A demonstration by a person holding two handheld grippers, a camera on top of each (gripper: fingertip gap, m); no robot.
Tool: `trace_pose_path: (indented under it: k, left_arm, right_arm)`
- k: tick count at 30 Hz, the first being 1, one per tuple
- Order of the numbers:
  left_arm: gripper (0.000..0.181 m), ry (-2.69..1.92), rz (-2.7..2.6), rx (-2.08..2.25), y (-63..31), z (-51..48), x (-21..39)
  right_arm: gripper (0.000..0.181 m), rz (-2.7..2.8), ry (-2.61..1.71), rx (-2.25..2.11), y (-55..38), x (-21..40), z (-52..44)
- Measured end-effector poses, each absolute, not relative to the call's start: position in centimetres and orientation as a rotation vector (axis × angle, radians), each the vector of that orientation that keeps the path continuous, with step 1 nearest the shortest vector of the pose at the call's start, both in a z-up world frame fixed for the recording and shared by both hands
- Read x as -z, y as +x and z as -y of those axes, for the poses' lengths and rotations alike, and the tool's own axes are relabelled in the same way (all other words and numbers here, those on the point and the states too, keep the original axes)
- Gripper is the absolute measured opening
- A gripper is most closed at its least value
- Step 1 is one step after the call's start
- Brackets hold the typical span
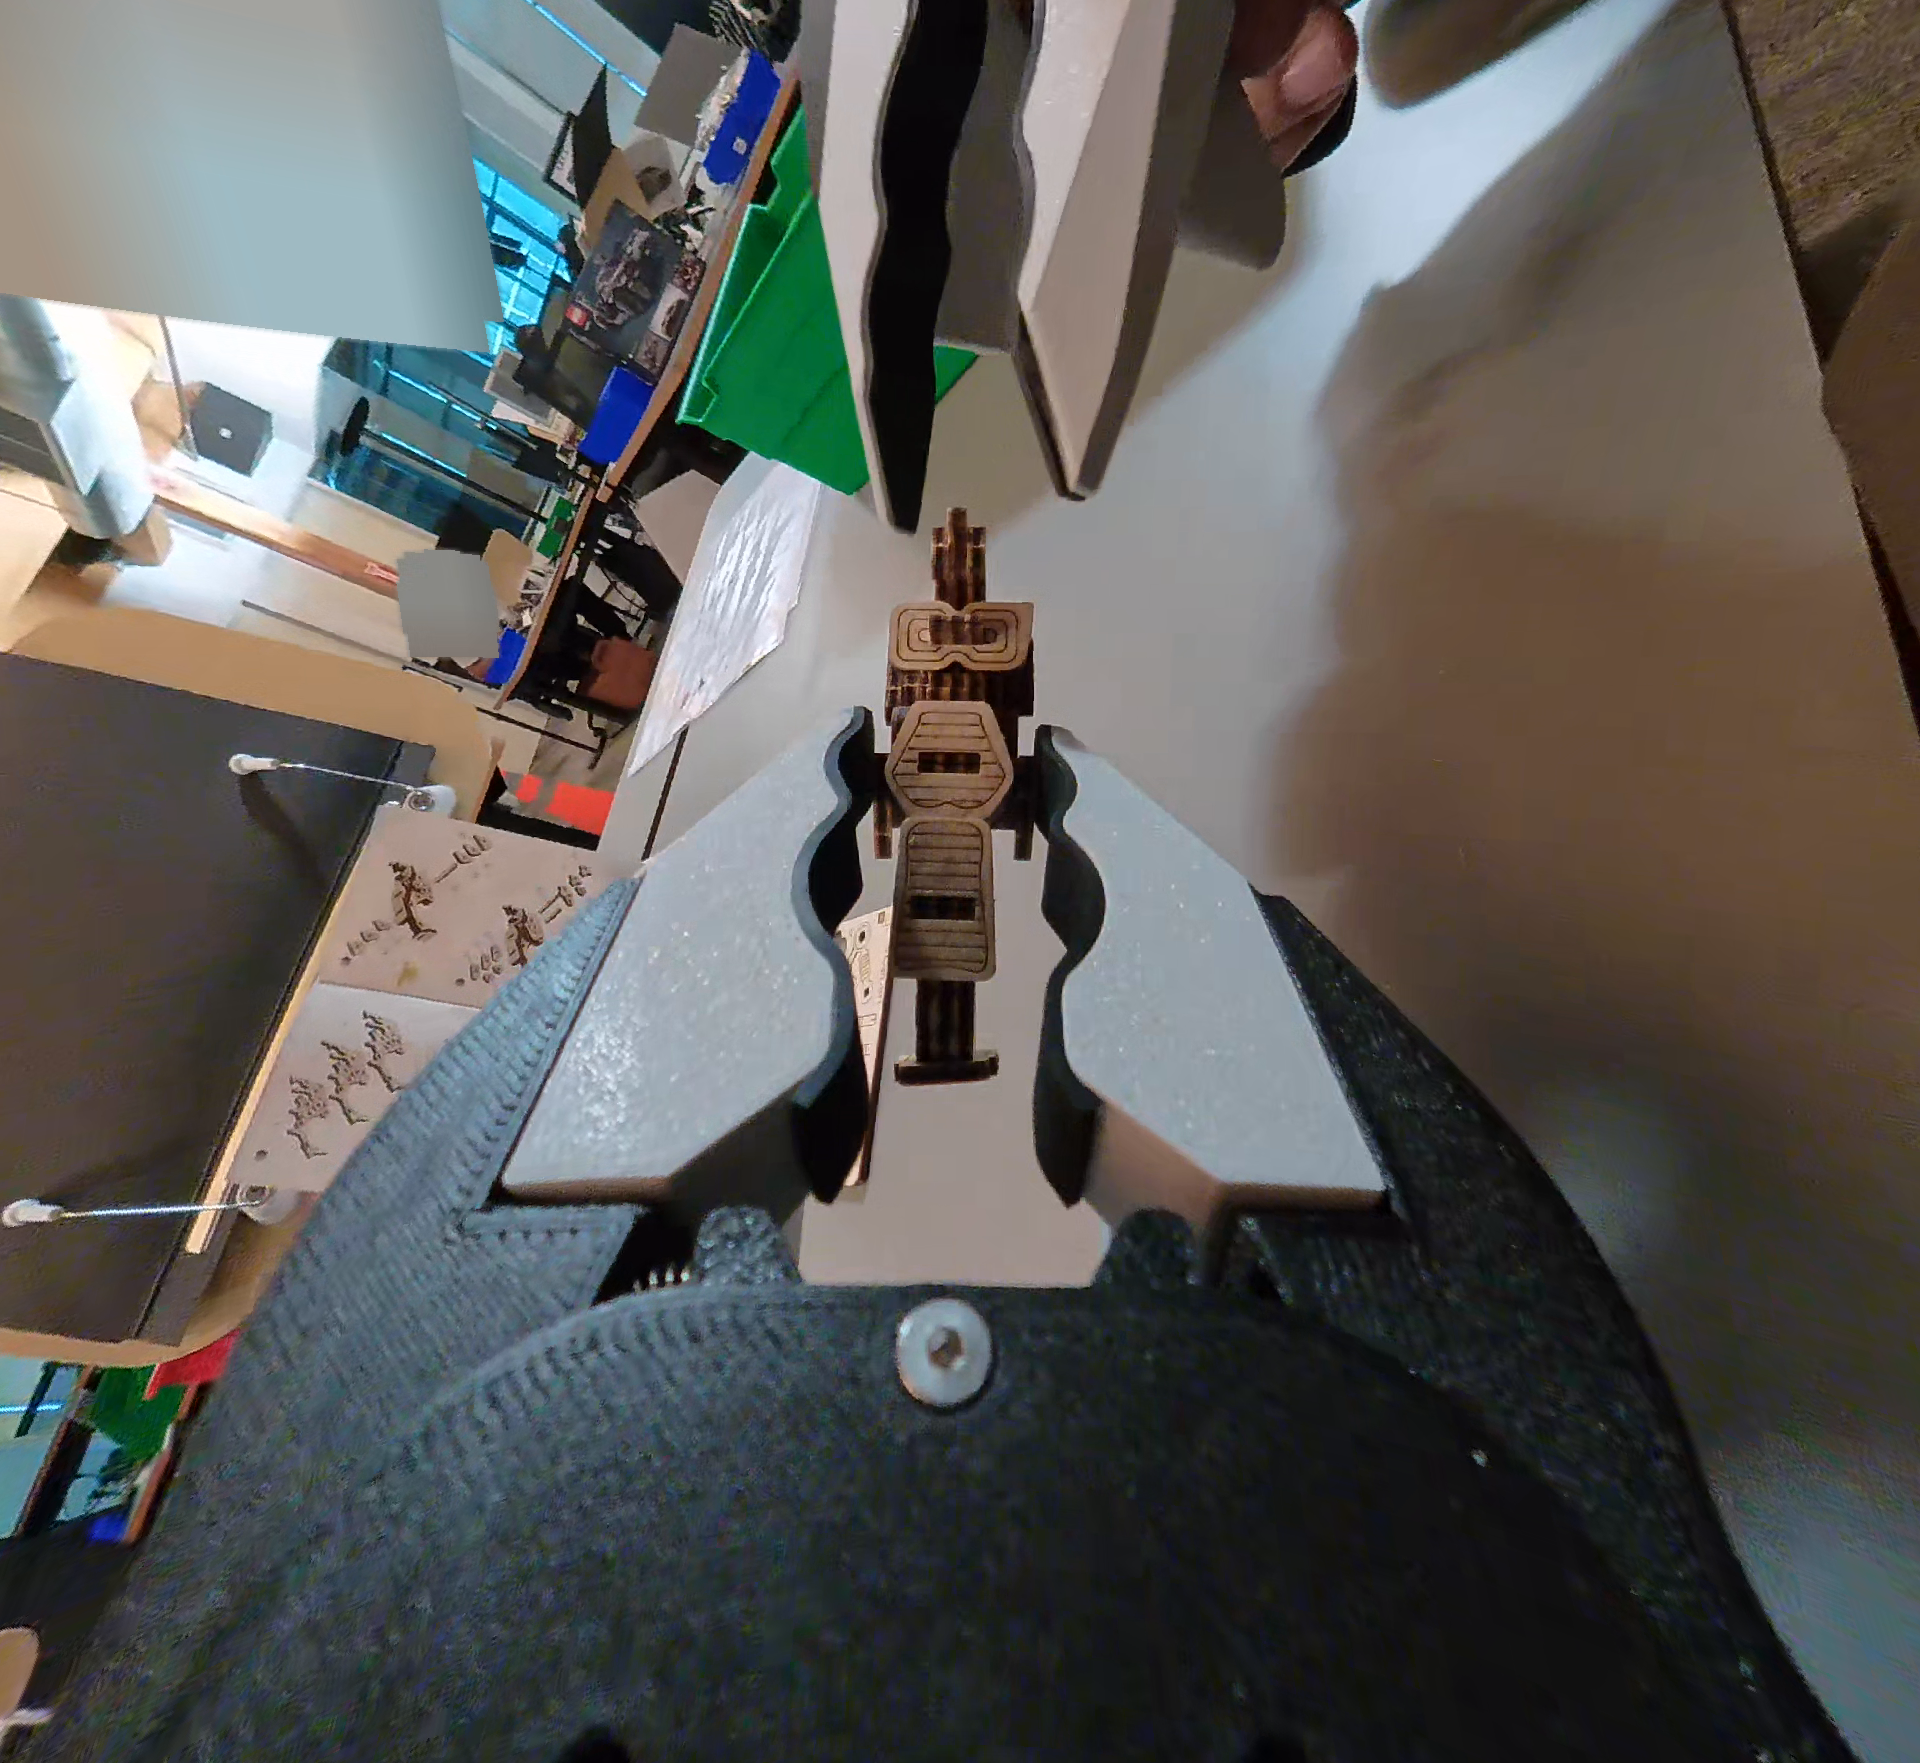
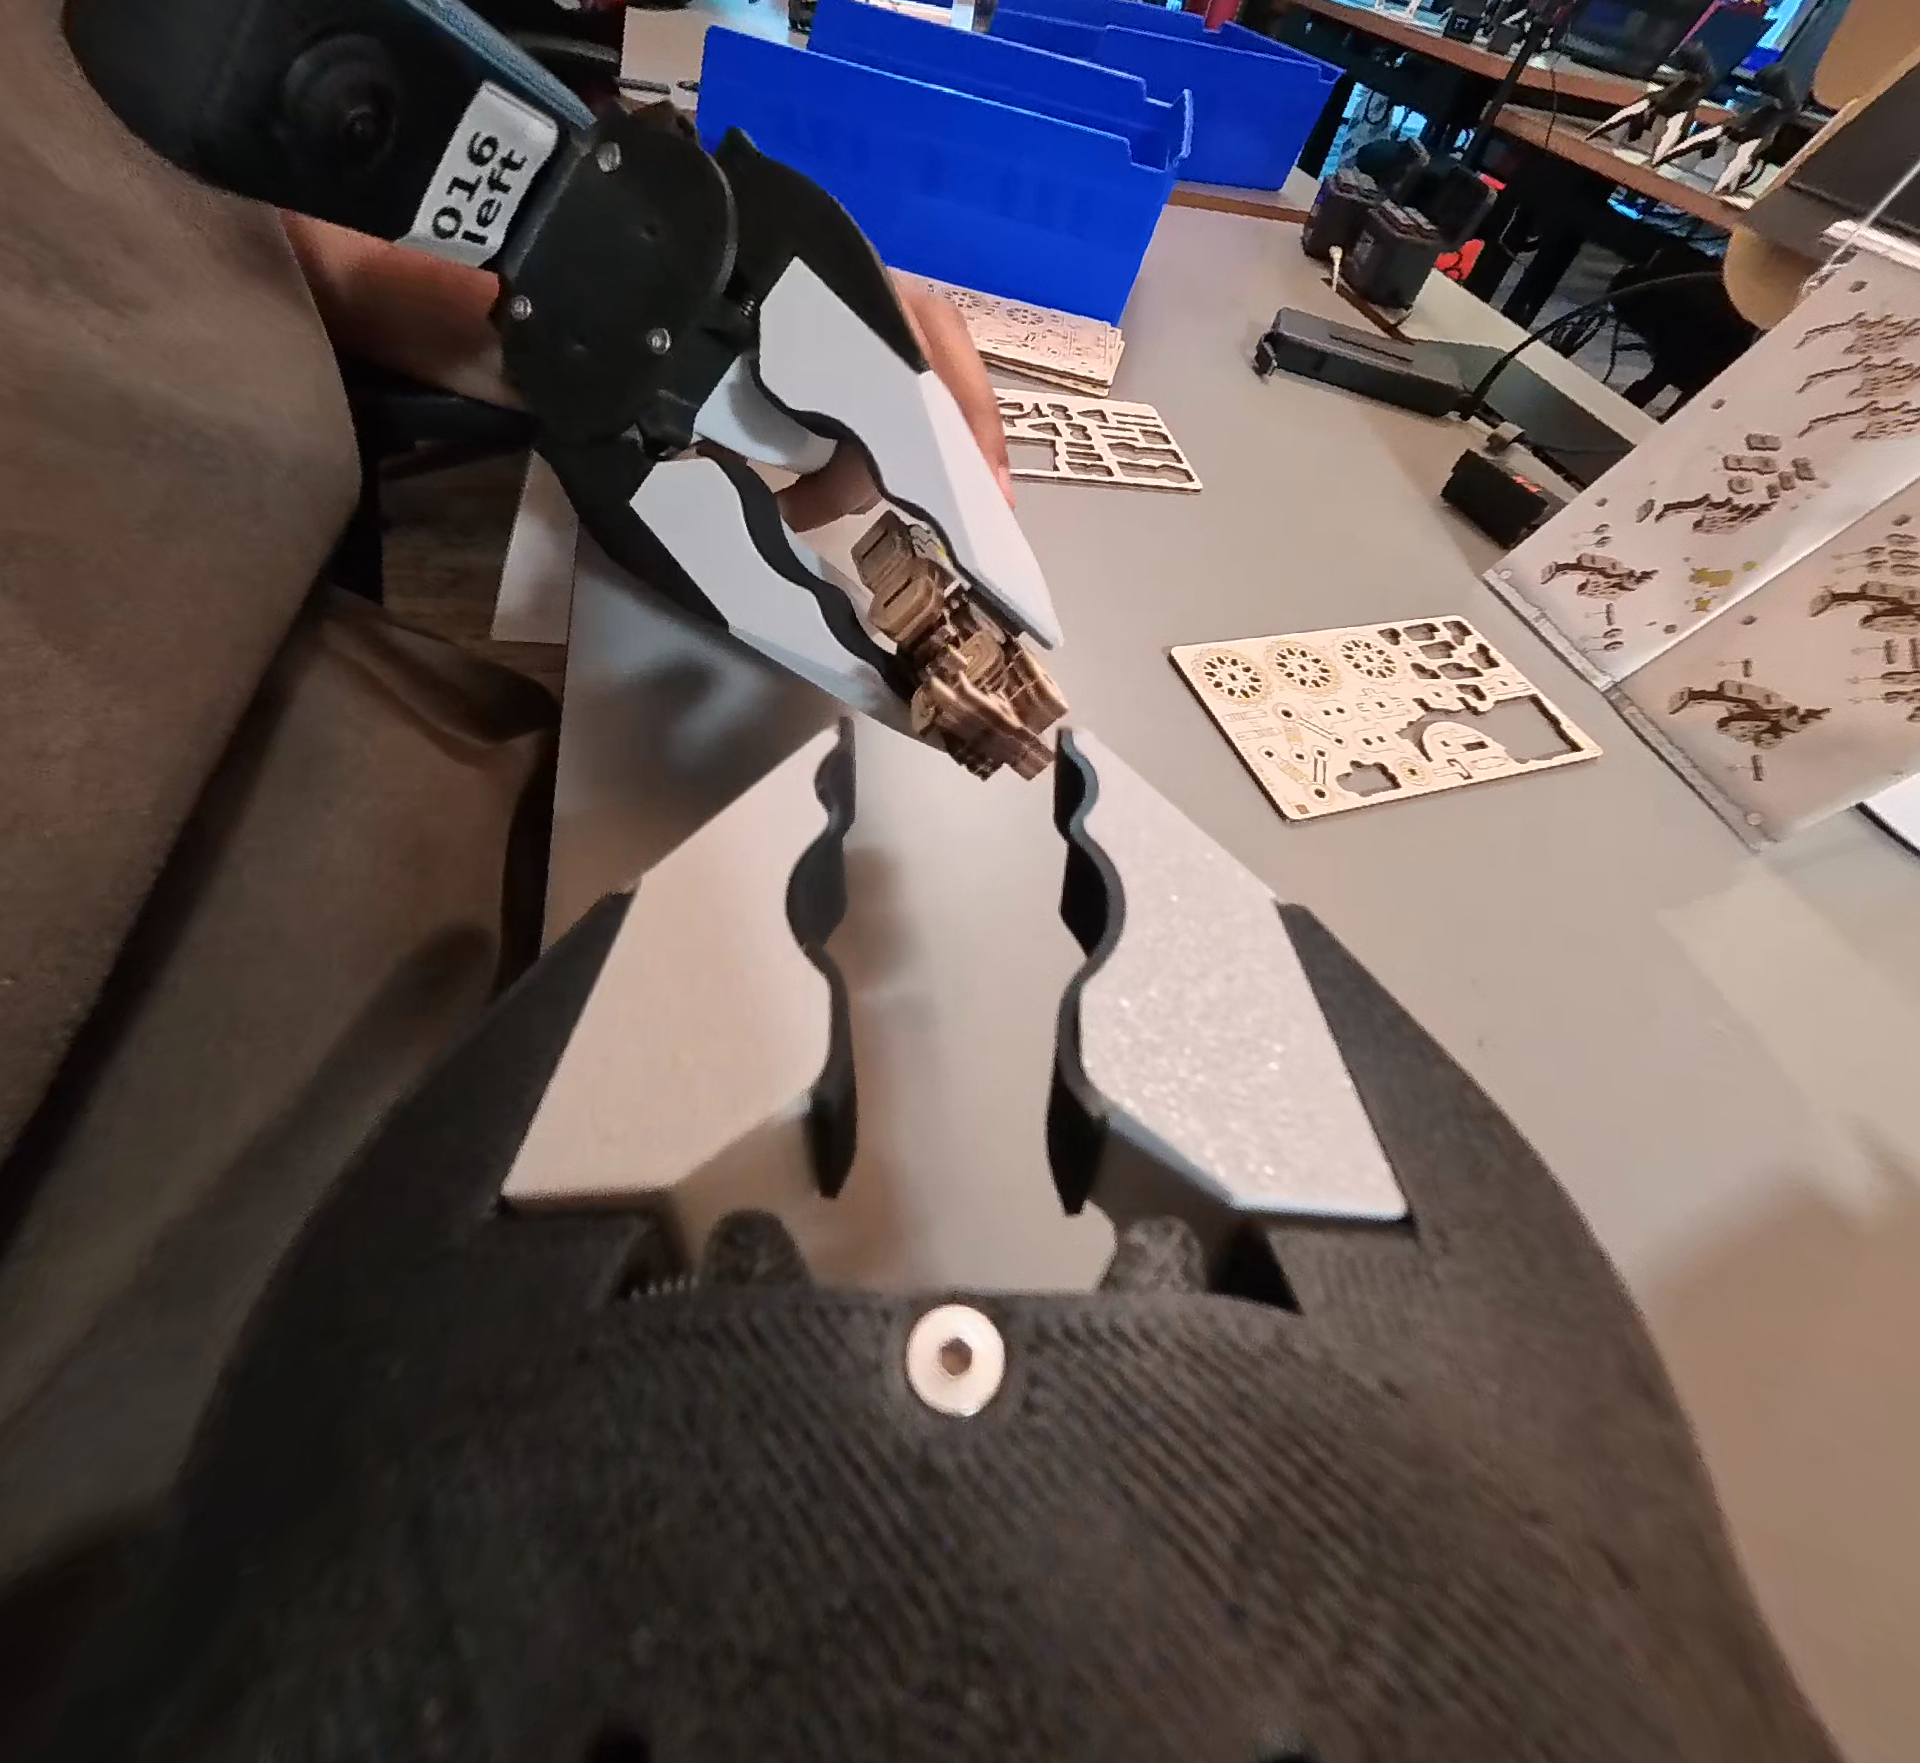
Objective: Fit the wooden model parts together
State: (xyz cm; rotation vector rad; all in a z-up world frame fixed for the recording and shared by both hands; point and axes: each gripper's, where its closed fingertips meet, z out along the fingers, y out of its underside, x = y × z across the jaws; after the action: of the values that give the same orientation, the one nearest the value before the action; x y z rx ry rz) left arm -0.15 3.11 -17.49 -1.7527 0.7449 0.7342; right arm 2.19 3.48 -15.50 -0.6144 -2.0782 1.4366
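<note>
A small wooden model (image 1: 948, 809), a slotted assembly with engraved plates, is clamped between the fingertips of my left gripper (image 1: 951, 757) and held above the grey table (image 1: 1455, 778). In the right wrist view the left gripper (image 2: 987, 674) comes in from the upper left, with the model (image 2: 966, 674) sticking out past its tips. My right gripper (image 2: 956, 742) is open and empty, its fingertips just below and beside the model's end. In the left wrist view the right gripper (image 1: 987, 503) points down at the model's far end, jaws apart.
Two wooden part sheets (image 2: 1382, 716) (image 2: 1101, 446) lie flat on the table (image 2: 1351, 1038). Blue bins (image 2: 935, 155) stand at the back, a green bin (image 1: 779, 342) beyond the grippers. An instruction sheet on a stand (image 2: 1766, 591) is at the right. A person's body fills the left. The tips of both grippers are at nearly the same place.
</note>
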Motion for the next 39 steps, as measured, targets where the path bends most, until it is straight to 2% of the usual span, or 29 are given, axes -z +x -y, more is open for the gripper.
trace_pose_path:
  k: [6, 10, 18, 27, 32, 39]
  left_arm:
    - [0.028, -1.768, -0.731, -0.676, 0.2, -3.2, 17.7]
    - [0.028, -1.848, -0.665, -0.491, 0.5, -3.2, 18.8]
    - [0.028, -2.026, -0.51, -0.013, 1.6, -2.7, 21.1]
    - [0.028, -2.011, -0.509, 0.057, 2.3, -2.4, 20.8]
    - [0.028, -1.991, -0.516, 0.09, 2.6, -2.3, 20.5]
    - [0.03, -1.992, -0.504, 0.093, 2.5, -2.3, 20.4]
  right_arm:
    - [0.037, 2.084, -0.582, -1.384, 2.1, 15.9, -3.4]
    - [0.037, 2.058, -0.575, -1.354, 1.9, 15.9, -3.8]
    - [0.02, 2.068, -0.603, -1.332, 1.6, 16.4, -4.1]
    - [0.018, 2.176, -0.621, -1.369, 2.3, 17.9, -3.1]
    - [0.008, 2.218, -0.619, -1.338, 2.5, 18.7, -2.7]
    - [0.007, 2.222, -0.644, -1.353, 2.4, 18.6, -2.8]
